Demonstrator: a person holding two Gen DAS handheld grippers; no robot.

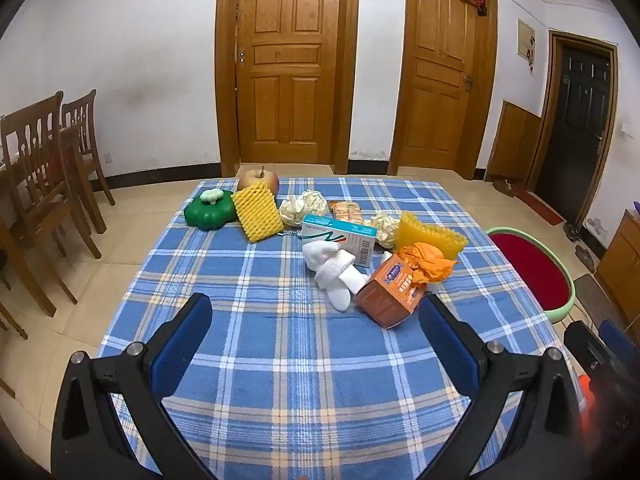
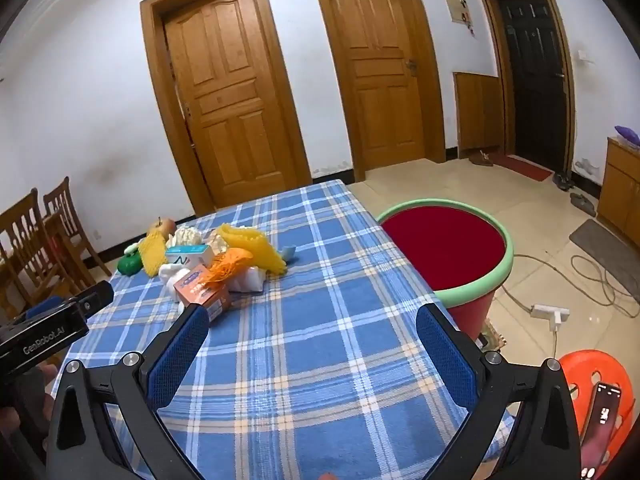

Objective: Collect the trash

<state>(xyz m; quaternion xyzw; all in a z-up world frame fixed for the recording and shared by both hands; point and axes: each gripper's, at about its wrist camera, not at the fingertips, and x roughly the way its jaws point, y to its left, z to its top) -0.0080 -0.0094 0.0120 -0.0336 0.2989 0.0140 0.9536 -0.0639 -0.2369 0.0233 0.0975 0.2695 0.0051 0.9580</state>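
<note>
black device body (image 2: 38,344) — "GenRobot.AI" | white-teal box (image 2: 191,256) — large "N", rest blurred | orange box (image 1: 390,292) — print unreadable

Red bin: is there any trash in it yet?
No. In the right wrist view the red bin beside the table shows only its bare red inside.

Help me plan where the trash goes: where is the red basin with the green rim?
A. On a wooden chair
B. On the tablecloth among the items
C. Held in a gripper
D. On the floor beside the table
D: the red basin stands off the table's edge, lower than the tabletop.
</note>
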